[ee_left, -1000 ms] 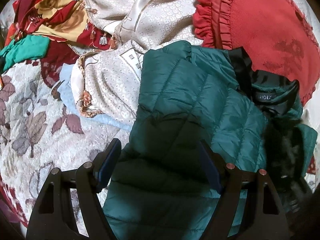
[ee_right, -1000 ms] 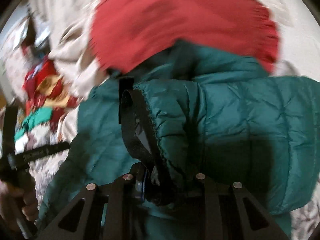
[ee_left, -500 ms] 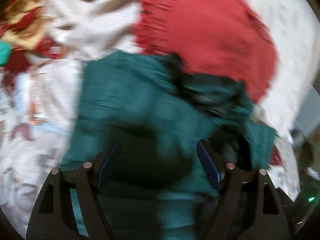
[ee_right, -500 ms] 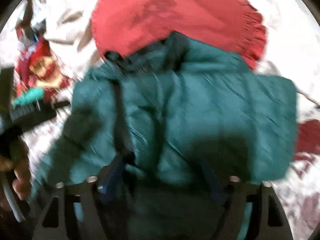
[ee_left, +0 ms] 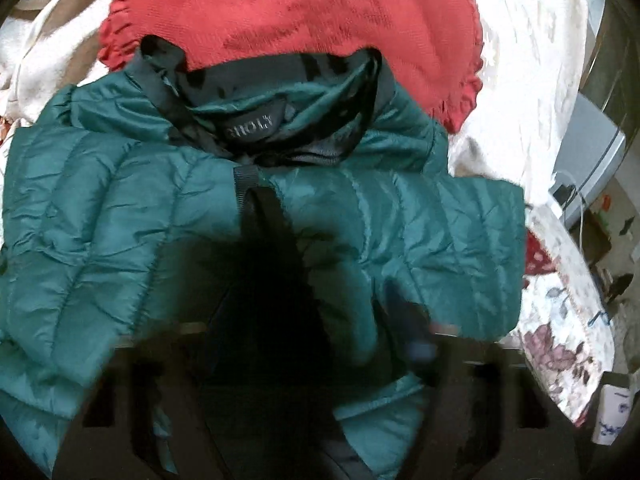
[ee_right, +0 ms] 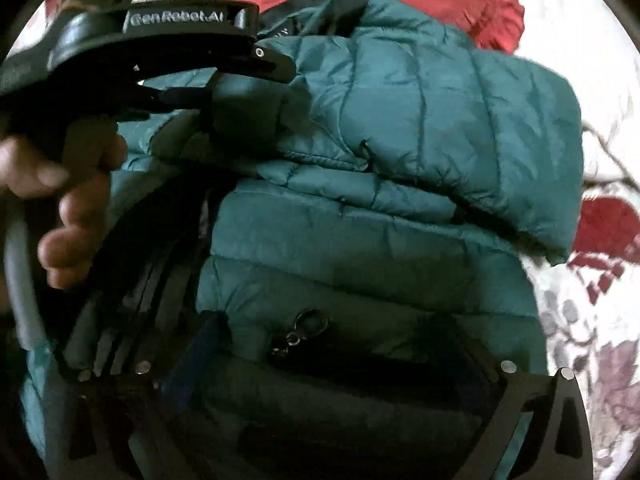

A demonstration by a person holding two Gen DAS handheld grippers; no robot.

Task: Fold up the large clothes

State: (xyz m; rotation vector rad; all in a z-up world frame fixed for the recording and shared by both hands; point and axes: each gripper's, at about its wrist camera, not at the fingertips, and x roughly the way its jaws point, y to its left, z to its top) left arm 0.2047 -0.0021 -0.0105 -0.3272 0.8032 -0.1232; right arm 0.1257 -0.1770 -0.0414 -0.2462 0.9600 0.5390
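Jacket (ee_left: 168, 216), green and quilted, lies on the bed's floral cover (ee_left: 560, 320), collar at the far end against a red ruffled cushion (ee_left: 304, 8), one sleeve (ee_right: 460, 120) folded across its front. My left tongs (ee_left: 320, 320) are closing over the dark front placket; contact I cannot tell. My right tongs (ee_right: 340, 364) are opening, jaws wide apart, jacket fabric and zip pull (ee_right: 300, 332) between them.
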